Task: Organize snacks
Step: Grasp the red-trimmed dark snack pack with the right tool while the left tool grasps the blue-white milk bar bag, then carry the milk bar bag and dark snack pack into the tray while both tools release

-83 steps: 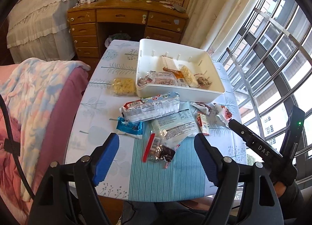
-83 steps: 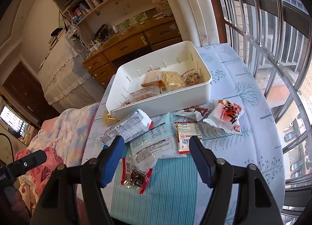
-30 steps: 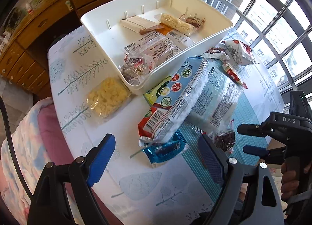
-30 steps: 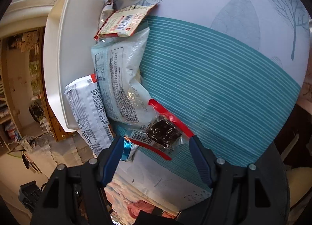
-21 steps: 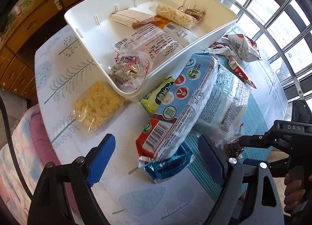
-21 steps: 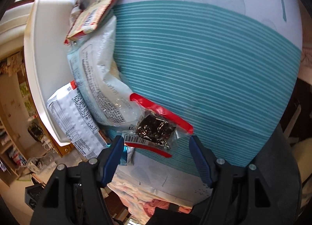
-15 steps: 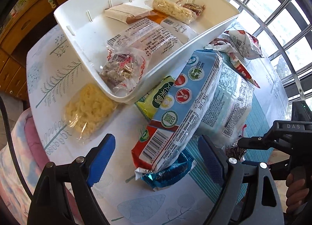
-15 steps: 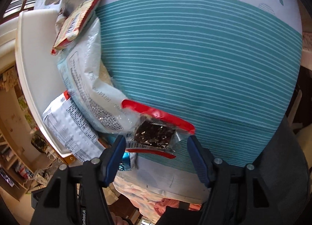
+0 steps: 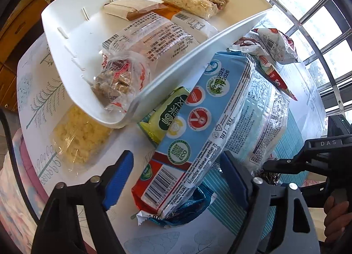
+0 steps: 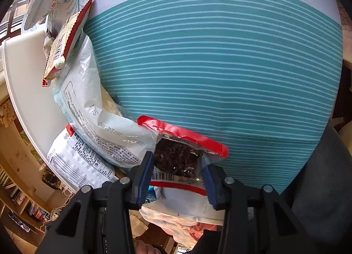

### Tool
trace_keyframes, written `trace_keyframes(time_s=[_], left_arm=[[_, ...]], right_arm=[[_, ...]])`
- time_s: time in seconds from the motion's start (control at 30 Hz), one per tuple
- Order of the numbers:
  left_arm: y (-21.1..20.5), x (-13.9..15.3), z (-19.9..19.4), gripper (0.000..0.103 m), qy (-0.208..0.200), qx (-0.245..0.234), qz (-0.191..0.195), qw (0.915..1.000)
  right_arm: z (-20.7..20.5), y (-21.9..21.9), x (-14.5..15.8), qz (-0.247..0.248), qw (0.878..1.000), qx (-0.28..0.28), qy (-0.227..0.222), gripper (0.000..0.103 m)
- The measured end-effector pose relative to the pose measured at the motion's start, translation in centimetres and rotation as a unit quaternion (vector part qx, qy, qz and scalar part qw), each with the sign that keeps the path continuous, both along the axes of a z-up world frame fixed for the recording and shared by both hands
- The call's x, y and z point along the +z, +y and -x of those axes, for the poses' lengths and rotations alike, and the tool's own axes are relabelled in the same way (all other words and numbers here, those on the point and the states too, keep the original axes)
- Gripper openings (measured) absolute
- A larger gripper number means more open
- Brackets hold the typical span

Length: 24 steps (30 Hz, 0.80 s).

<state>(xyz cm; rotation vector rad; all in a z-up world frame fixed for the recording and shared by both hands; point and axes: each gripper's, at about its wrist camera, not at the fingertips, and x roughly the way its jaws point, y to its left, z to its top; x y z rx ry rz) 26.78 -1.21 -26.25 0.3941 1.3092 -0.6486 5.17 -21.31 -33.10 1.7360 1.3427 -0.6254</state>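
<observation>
My left gripper point(image 9: 176, 177) points down over a long blue-and-red cracker packet point(image 9: 191, 122). The packet leans on the rim of the white tray point(image 9: 198, 42). Its lower end lies between my closing jaws, and a gap shows at the left pad. My right gripper point(image 10: 176, 172) is closing on a small clear packet of dark snack with red edges point(image 10: 178, 155), and both pads press its sides. In the left wrist view the right gripper point(image 9: 272, 166) reaches in from the right, low over the teal stripe.
The tray holds several wrapped snacks. Beside it lie a yellow snack pack point(image 9: 81, 137), a green packet point(image 9: 169, 111), a blue wrapper point(image 9: 189, 207), a pale blue bag point(image 10: 99, 122) and red-and-white packets point(image 9: 275, 45). The teal striped cloth point(image 10: 220, 56) lies bare.
My left gripper came down closer to the long packet and its jaws narrowed a little. My right gripper rolled, sank and closed its jaws onto the dark snack packet.
</observation>
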Motion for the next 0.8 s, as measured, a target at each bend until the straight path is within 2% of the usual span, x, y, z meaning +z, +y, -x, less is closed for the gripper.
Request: trace_keyframes(time_s=[0.07,0.23,0.47,0.8], left_arm=[[-0.4,-0.1,0.1,0.066,0.005,-0.001,0.001,1.0000],[-1.1,-0.3,0.4,0.061,0.006,-0.001,0.000,1.0000],[-1.0,0.1,1.2,0.049,0.013,-0.010,0.005,0.9999],[-1.0,1.9,3.1,0.039,0.014,-0.014,0.028,0.9994]], right_arm=[[0.1,-0.2,0.1,0.000,1.000,-0.001,-0.001,0.043],[0.0,0.2,0.1,0.001,1.000,-0.001,-0.003,0.042],[0.2,1.0,0.3,0.003,1.000,-0.002,0.000,0.042],[1.2,2.0,1.9,0.010,1.000,-0.006,-0.009,0.042]])
